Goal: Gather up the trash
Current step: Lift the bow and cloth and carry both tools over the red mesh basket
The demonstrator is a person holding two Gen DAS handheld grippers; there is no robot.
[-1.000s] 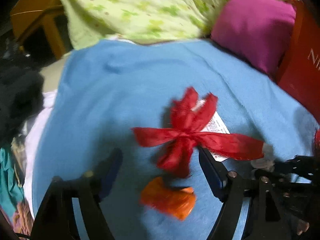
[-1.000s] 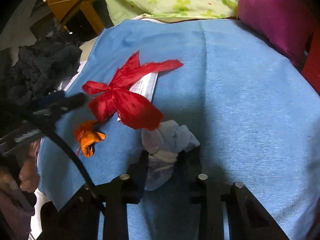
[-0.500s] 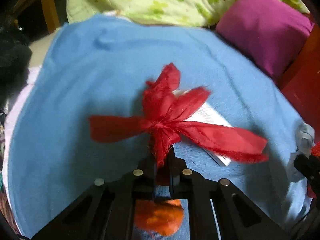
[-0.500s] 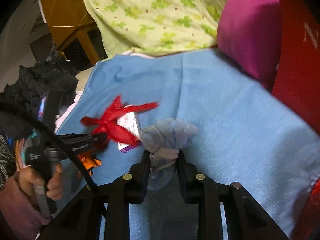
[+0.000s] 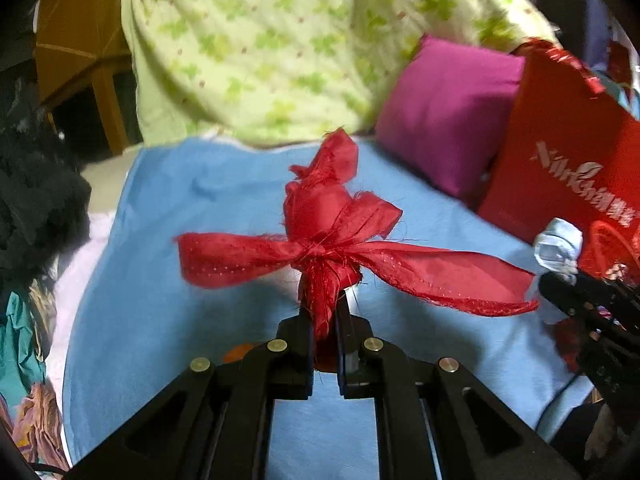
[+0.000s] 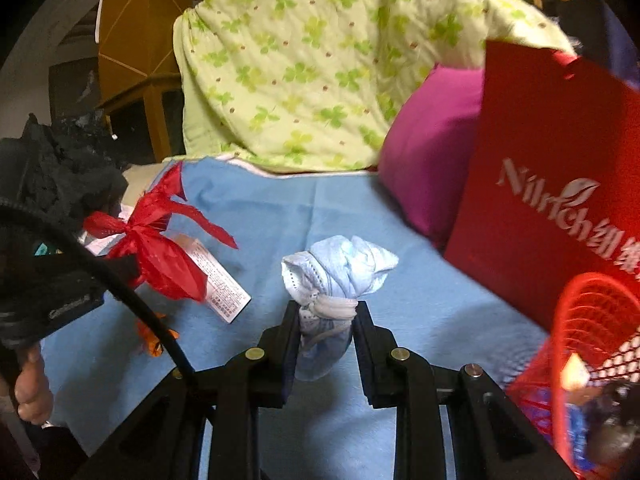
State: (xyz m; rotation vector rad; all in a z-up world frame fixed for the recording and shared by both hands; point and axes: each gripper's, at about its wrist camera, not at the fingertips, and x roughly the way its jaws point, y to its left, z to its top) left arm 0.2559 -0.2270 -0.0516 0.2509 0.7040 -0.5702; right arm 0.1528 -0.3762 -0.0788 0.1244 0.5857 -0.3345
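At the centre of the left view, the left gripper [image 5: 324, 320] pinches the red ribbon [image 5: 332, 248] at its knot; light, floppy, fraying. The right gripper [image 6: 326, 320] clamps the soft, crumpled blue mask [image 6: 336, 268] by its tied waist, near the red basket [image 6: 592, 320] at lower right.

A red bow [image 5: 332, 252], finely dotted along its tails, is seen over a plain light-blue sheet [image 5: 168, 280]. A pale blue mask [image 6: 340, 276] with white edging is shown beside it. A white label [image 6: 220, 280] is printed in small dark text. An orange scrap [image 6: 154, 340] is seen near the sheet's left edge. The quilt [image 6: 312, 64] is patterned in pale green with darker clover leaves and small brown dots. The pillow [image 6: 432, 148] is magenta. The bag [image 6: 560, 184] is red with white lettering; the mesh basket [image 6: 596, 328] is red.
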